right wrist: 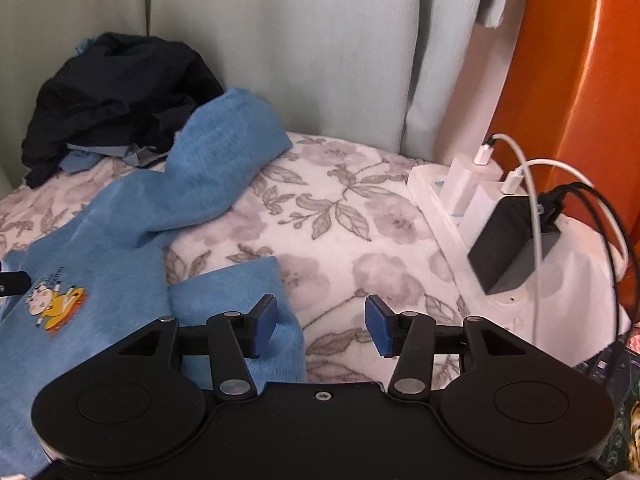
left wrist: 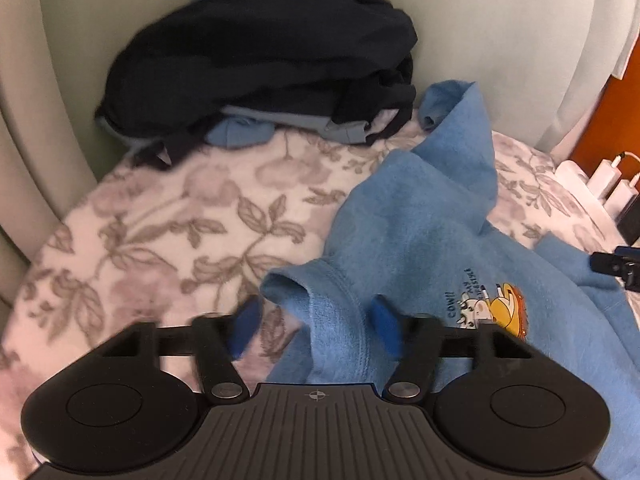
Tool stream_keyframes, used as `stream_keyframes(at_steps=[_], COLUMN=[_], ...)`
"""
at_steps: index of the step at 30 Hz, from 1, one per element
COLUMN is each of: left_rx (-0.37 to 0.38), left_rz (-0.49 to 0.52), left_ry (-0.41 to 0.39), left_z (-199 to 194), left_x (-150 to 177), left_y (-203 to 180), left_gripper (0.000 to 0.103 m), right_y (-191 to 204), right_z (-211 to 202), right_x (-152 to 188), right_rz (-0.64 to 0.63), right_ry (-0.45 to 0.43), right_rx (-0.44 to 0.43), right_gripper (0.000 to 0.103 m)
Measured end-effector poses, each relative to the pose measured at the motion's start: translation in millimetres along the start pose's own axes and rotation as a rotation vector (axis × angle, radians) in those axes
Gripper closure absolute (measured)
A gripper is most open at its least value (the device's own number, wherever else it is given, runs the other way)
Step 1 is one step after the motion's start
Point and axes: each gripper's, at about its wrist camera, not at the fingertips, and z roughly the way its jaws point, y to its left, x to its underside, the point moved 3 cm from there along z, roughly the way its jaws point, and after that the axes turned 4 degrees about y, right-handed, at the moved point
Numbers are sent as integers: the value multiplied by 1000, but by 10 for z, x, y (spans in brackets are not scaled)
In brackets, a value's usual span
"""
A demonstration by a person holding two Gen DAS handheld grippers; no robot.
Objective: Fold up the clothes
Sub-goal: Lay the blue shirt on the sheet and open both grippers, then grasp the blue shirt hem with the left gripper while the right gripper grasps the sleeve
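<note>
The left gripper (left wrist: pixel 316 330) stood with its blue-padded jaws part open around a raised fold of a light blue fleece sweatshirt (left wrist: pixel 420 216). The pads stood either side of the cloth and did not visibly press it, though the left pad was blurred. The right gripper (right wrist: pixel 322 326) had its jaws part open and empty, the left pad above the hem of a sleeve of the same garment, the right pad over the bedcover.

The sweatshirt lay crumpled and unfolded across the lower right of the left wrist view and the lower left of the right wrist view, one sleeve thrown toward the back, on a white fleece bedcover with grey flower print (left wrist: pixel 160 220). A heap of dark navy and blue clothes (left wrist: pixel 260 64) sat at the upper left, against pale green cushions (right wrist: pixel 280 48), apparently unsorted. Folding looked barely begun.

A cartoon chest print (left wrist: pixel 490 310) in orange and white carried small lettering; only "COW!!" could be read. White chargers on a power strip (right wrist: pixel 468 196) lay at the right.
</note>
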Motion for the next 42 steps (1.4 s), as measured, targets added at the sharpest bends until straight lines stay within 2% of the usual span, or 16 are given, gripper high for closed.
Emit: stream_keyframes(at_steps=[3,6,15,21,24,33,38,42], left_rx=[22,30,51,19,-10,-96,-105,-102], left_rz=[-2,16,12,43,67,34,37,39], left_ry=[20,6,-164,-311,-348,-322,-300,-288], left_z=[50,12,-509,-1032,-1193,-1179,-1098,-1043], left_x=[-12,-17,-169,-262,-275,-222,-190,-160], left_y=[-10,-51,-17,-24,-8,294,384,434], left_gripper=[83,92,94,94,94,93,93,93], right_y=[55,61,32,-73,-85,30,-78,-196], right_z=[102,160,194,129,119,314,167,-54], right_x=[-37,-98,-100,-52,-42,-86,-54,91], right_rz=[-4,11,25,64,78,88,137,117], right_ry=[10,0,-7,-16,-12,36,8,10], right_rx=[-3,6,-39,-64,-96,-133,-151,-149], right_gripper=[52,42,36,34,33,32,32,31])
